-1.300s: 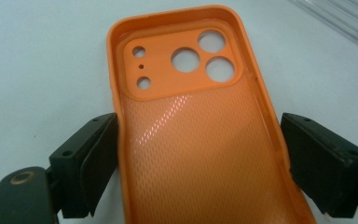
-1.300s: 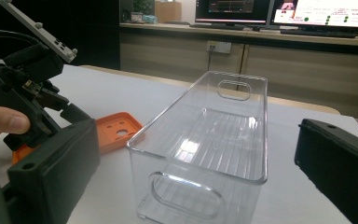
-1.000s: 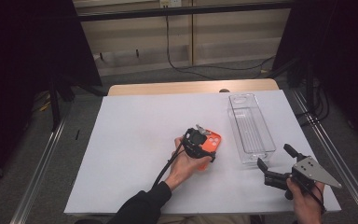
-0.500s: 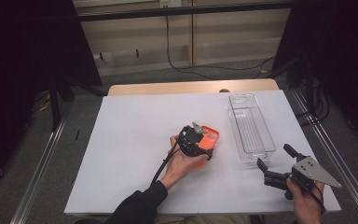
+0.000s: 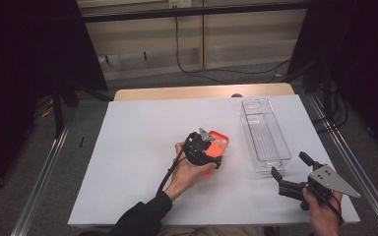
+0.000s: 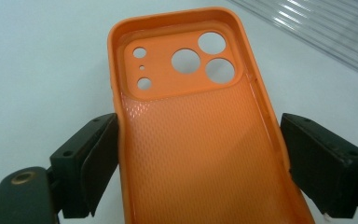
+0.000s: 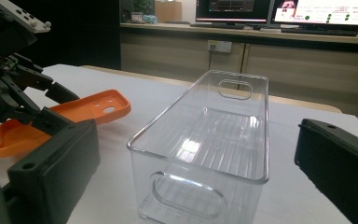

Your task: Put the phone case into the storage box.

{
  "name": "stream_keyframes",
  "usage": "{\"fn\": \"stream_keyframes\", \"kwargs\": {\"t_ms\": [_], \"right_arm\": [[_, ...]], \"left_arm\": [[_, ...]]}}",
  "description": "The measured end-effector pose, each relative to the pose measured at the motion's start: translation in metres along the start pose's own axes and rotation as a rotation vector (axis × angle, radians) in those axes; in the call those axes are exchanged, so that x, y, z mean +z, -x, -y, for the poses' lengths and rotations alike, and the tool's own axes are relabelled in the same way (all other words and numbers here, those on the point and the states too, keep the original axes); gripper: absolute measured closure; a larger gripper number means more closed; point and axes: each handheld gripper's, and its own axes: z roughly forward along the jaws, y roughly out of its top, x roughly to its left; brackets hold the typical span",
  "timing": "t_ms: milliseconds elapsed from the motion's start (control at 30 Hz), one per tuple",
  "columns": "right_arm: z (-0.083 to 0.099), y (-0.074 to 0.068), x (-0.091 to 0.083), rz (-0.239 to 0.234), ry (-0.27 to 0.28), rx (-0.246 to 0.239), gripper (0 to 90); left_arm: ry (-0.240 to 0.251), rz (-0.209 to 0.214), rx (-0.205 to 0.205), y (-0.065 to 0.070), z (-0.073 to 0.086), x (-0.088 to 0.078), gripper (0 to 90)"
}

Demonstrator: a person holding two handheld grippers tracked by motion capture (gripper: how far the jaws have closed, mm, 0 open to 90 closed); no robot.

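Note:
An orange phone case (image 5: 220,142) lies inside-up on the white table sheet (image 5: 138,147), its camera holes (image 6: 200,60) at the far end. My left gripper (image 5: 214,150) straddles the case's near half. In the left gripper view my left gripper (image 6: 198,158) has both black jaws pressed against the case's long edges. From the right gripper view the case (image 7: 93,109) looks slightly raised at its far end. My right gripper (image 5: 290,165) is held low at the front right, open and holding nothing, just short of the clear plastic bin's (image 5: 281,147) near end.
The clear bin (image 7: 168,116) is long, with handle cut-outs at both ends and nothing inside, and stands along the table's right side. A wooden strip (image 5: 177,92) edges the table's back. Metal rails (image 5: 44,167) run beside the table on the floor.
The left hand has shifted and turned slightly to the left over the case, so more of the orange case shows. The right gripper has stayed almost still.

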Motion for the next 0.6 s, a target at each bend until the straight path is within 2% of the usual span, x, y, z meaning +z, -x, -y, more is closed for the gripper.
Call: {"fn": "stream_keyframes", "kwargs": {"t_ms": [367,600], "right_arm": [[0.000,0.000,0.001,-0.001,-0.001,0.003,0.0],[0.000,-0.001,0.001,0.000,-0.004,0.004,0.0]], "left_arm": [[0.008,0.000,0.031,0.004,0.005,-0.010,14.1],[0.017,-0.002,0.044,0.000,0.010,-0.020,14.1]]}}
